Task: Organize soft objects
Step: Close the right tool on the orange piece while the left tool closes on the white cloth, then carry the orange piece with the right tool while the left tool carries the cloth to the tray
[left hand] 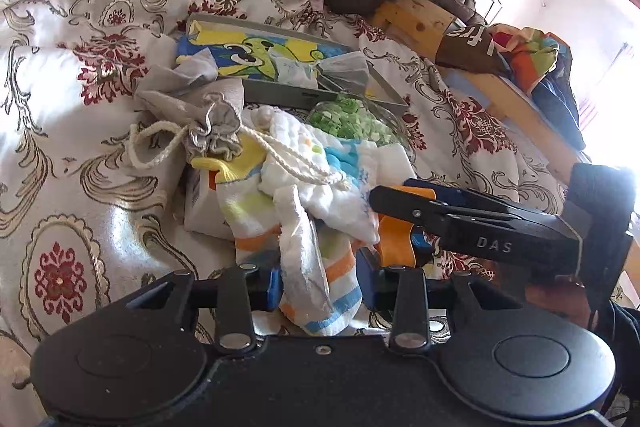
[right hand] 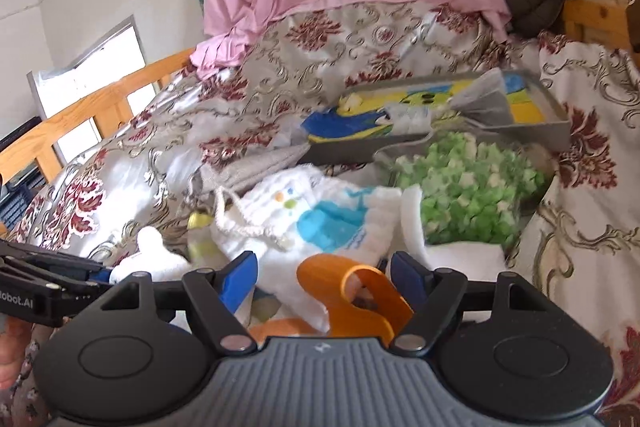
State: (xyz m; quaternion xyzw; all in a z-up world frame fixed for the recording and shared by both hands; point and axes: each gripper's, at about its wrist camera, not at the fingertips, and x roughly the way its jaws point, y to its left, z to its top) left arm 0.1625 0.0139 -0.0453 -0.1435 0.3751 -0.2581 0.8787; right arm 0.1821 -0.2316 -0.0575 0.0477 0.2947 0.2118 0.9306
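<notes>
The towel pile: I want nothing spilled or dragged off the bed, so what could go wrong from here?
1. The bag's cord lies across the white cloth; lifting the cloth could drag the grey bag along.
2. The bowl of green bits touches the pile's far edge, so a tug might tip it.
3. The left claw straddles the striped towel, and the right claw is close, so they may collide.
</notes>
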